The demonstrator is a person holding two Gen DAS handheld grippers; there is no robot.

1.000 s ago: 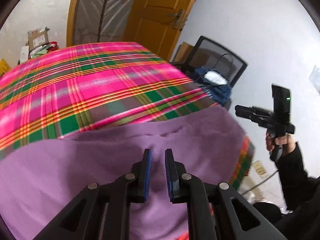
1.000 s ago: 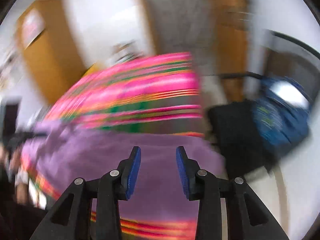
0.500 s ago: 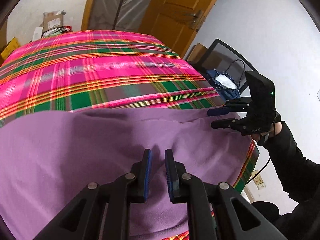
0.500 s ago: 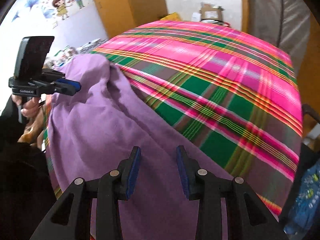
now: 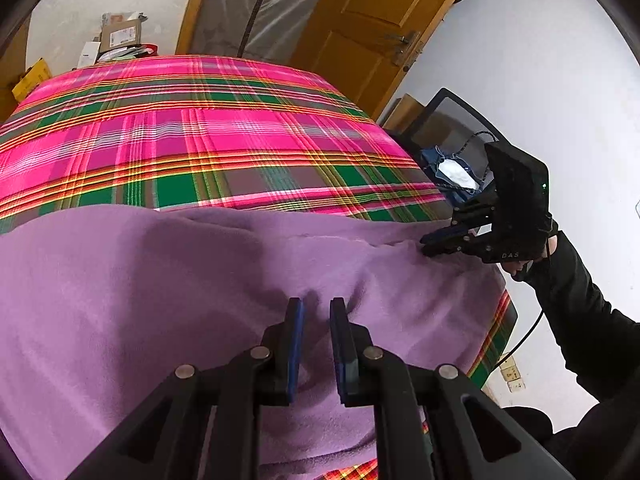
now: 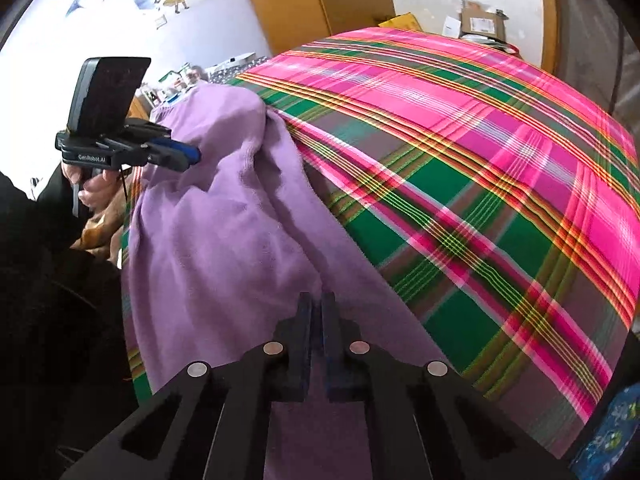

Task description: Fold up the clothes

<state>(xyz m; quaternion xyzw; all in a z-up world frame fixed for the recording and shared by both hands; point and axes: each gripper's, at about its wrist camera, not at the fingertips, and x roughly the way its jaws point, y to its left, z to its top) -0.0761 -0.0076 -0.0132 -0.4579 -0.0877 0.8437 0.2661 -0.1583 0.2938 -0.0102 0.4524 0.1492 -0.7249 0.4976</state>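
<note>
A purple garment lies spread over the near part of a table covered in pink-and-green plaid cloth. My left gripper sits low on the garment, jaws narrow, and a small pucker of purple fabric is pinched between the pads. In the right wrist view the left gripper sits at the garment's raised far corner. My right gripper is closing on a ridge of the fabric near its edge, its pads almost together. The left wrist view shows the right gripper nipping the garment's right edge.
A black mesh chair holding a blue bag stands off the table's right end, in front of a wooden door. Cardboard boxes sit beyond the far edge. A dark sleeve holds the right gripper.
The right gripper swung in from beside the table to the garment's right edge, and its jaws went from wide apart to nearly together. The left gripper dipped slightly and kept its narrow gap.
</note>
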